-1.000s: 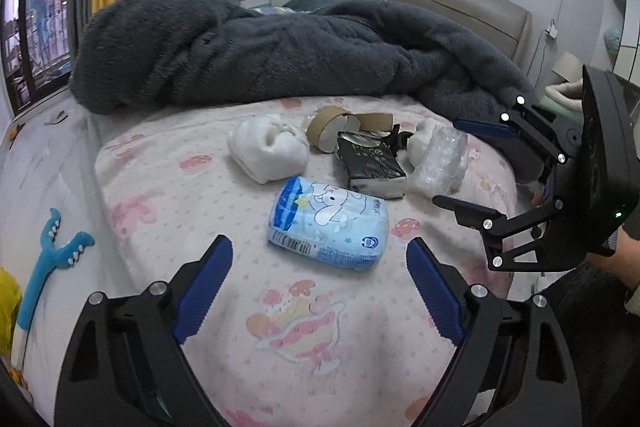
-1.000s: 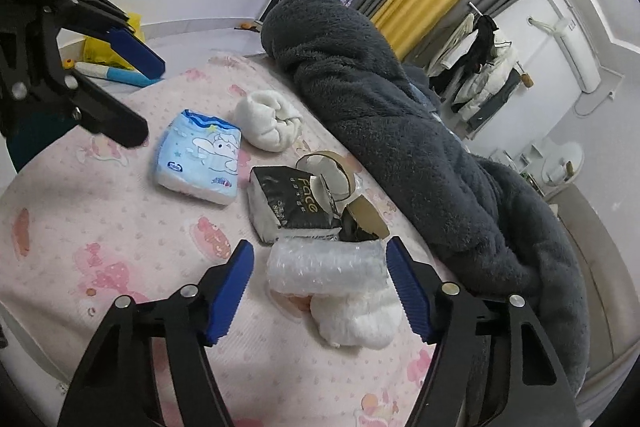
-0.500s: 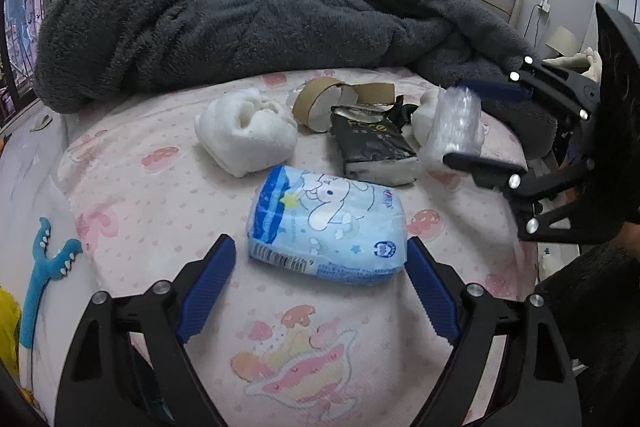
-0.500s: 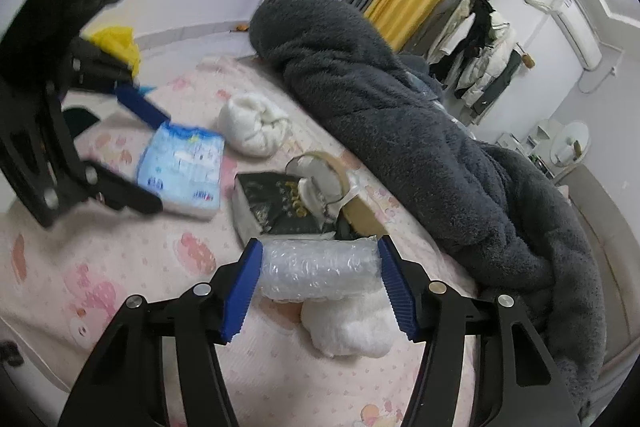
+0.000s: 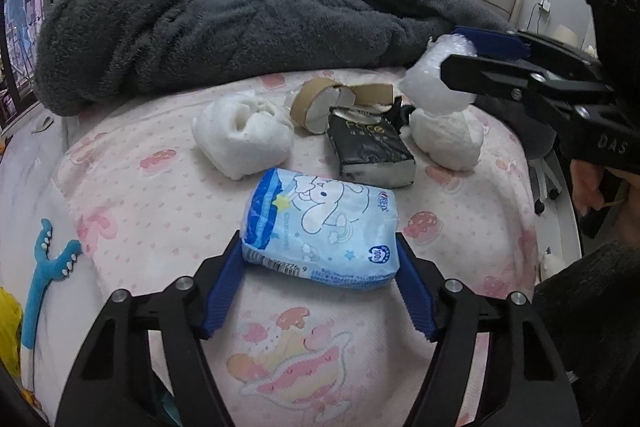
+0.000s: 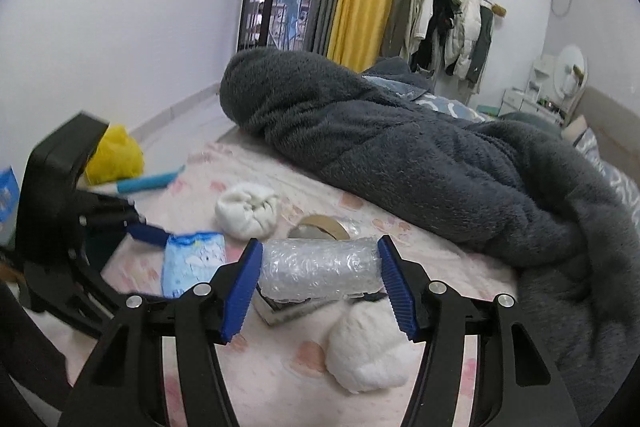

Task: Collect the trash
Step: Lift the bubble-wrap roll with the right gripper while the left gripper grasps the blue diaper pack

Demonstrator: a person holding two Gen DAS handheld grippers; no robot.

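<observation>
The blue tissue pack (image 5: 320,231) lies on the pink bed sheet (image 5: 160,195), at the near end of the pile of trash. It has a white cartoon dog with long ears on it, a small round mark that reads "100", and a line of tiny numbers along its near edge. The left gripper (image 5: 318,263) has one blue pad on each side of the pack. Its jaws are closing, and the pads touch the ends of the pack.

Just behind the blue pack is a black tissue pack (image 5: 370,151) with gold letters that look like "FACE". To the left of it sits a white crumpled wad (image 5: 242,135). A brown cardboard tape ring (image 5: 316,103) stands behind the black pack. To the right rests another white wad (image 5: 446,141).

The right gripper (image 6: 320,273) pinches a roll of clear bubble wrap (image 6: 320,269) by its two ends. The roll is up in the air, above the black pack and the second wad. The side of this gripper shows the letters "DAS".

Far behind the trash is a big dark grey fluffy blanket (image 5: 224,31)
</observation>
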